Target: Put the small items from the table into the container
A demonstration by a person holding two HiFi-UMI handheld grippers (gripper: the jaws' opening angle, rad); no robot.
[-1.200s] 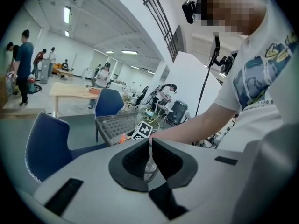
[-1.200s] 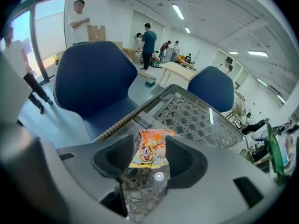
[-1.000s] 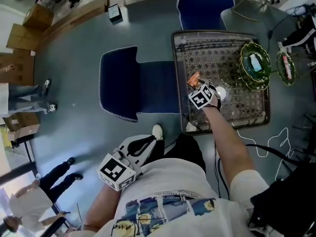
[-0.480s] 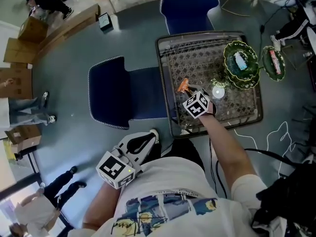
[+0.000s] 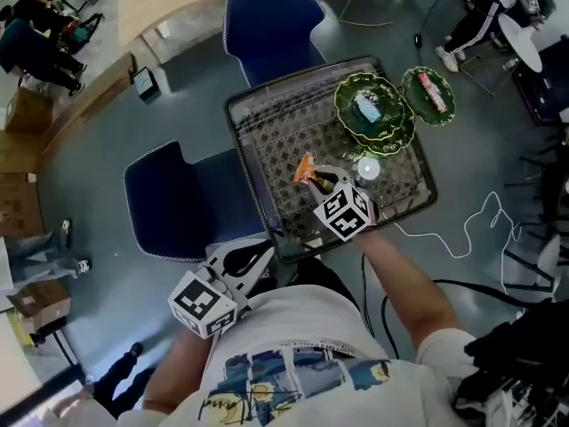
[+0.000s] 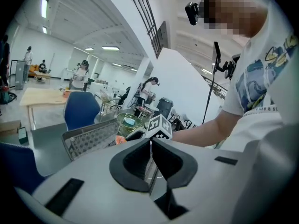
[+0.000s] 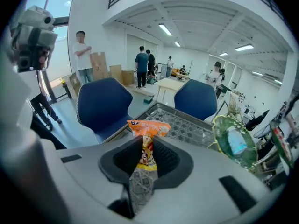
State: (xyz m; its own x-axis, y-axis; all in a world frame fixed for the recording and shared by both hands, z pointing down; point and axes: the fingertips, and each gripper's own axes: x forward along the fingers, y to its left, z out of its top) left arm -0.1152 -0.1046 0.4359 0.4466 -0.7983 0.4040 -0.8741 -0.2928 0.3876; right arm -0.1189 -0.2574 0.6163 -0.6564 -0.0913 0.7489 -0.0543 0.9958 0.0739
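Observation:
An orange snack packet (image 7: 148,127) hangs between the pads of my right gripper (image 7: 147,146); its jaws are closing and press on it. In the head view the right gripper (image 5: 313,178) holds the packet (image 5: 305,167) above the lattice-topped table (image 5: 284,140). A green bowl (image 5: 369,105) with a pale blue item inside stands at the table's far right, also seen in the right gripper view as the green bowl (image 7: 233,141). My left gripper (image 5: 267,249) hovers near my torso, off the table's near corner. Its jaws (image 6: 150,141) meet at the tips with nothing between them.
A second green dish (image 5: 428,94) with a red item sits beside the bowl. A small white round thing (image 5: 367,169) lies on the table. Two blue chairs (image 5: 178,198) (image 5: 271,16) stand by the table. A white cable (image 5: 471,229) trails on the floor.
My right gripper has closed on the orange packet and lifted it off the table. The left gripper has drifted toward the table's near corner.

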